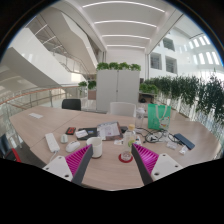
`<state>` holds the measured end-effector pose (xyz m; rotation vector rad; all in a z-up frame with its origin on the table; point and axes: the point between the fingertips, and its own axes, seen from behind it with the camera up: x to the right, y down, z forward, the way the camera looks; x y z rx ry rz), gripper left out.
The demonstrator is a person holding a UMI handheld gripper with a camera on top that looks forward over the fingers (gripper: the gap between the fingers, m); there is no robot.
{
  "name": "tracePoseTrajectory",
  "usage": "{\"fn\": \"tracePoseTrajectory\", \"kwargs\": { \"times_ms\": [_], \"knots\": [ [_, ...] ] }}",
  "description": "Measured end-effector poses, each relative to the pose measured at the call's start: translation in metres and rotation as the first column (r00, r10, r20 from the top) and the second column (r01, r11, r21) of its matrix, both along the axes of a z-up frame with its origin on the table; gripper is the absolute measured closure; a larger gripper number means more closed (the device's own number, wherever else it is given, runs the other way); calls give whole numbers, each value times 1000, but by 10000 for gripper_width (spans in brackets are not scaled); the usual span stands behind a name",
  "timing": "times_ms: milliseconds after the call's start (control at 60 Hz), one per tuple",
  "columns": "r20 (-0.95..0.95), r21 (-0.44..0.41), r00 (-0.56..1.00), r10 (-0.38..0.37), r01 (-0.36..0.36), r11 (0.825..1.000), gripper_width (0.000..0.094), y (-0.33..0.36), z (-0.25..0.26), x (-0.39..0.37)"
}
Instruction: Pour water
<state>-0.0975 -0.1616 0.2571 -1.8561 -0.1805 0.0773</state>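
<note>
The gripper (110,162) has its magenta-padded fingers (146,158) spread wide, empty. Between them, just ahead, stands a small white cup (97,150). At one o'clock, beyond, a green translucent glass pitcher (153,116) sits on the round pale wooden table (40,125).

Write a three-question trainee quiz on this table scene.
1. True or false: the hand-held gripper is shut on the white cup.
2. Multiple choice: the see-through vessel on the table, beyond the fingers, is A) green, B) blue, C) red.
3. Short answer: what stands on top of the white cabinet behind the table?

Key:
1. False: the fingers are open and the cup stands between them on the table.
2. A.
3. Plants.
</note>
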Motion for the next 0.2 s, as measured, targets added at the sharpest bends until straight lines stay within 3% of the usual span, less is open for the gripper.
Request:
{"fn": "tracePoseTrajectory", "kwargs": {
  "times_ms": [200],
  "knots": [
    [-22, -32, 1000, 11, -12, 999, 88, -82, 33, -34]
  ]
}}
